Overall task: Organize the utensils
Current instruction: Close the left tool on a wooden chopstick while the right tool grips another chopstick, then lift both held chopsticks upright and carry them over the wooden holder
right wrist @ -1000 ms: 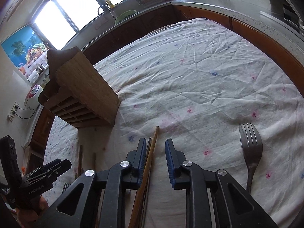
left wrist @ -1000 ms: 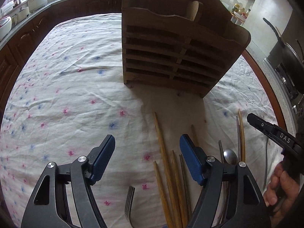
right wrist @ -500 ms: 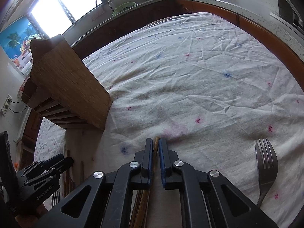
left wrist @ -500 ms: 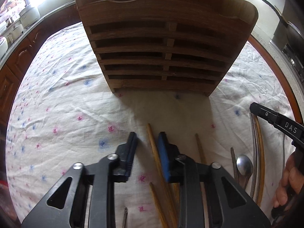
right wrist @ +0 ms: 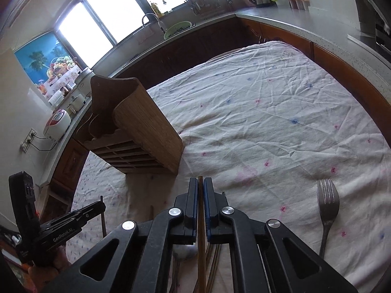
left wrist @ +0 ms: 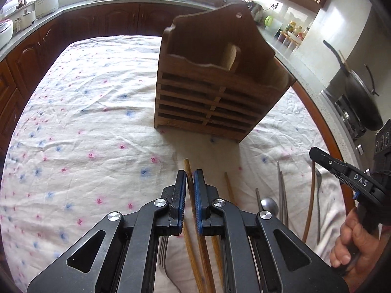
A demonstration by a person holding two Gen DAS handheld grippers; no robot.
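Both grips made: the left hand-held gripper (left wrist: pixel 190 183) is clamped on one wooden chopstick (left wrist: pixel 187 168), and the right hand-held gripper (right wrist: pixel 200 190) is clamped on a second wooden chopstick (right wrist: pixel 201 244), each stick's tip poking out in front of the blue pads, short of the wooden utensil holder (left wrist: pixel 215 90) standing on the cloth-covered table (left wrist: pixel 80 122). The pick-up looks done; the step in hand appears to be the carry toward the holder. The next move would call for tipping each stick more upright and lowering it into one of the holder's two open-topped compartments, clear of the centre divider. More loose chopsticks, a spoon (left wrist: pixel 268 204) and a fork (right wrist: pixel 327 205) lie on the table on the near side of the holder. A second ago the left jaws stood wide apart over the cloth and the right jaws were only partly closed around their stick; the holder now sits lower in both views.
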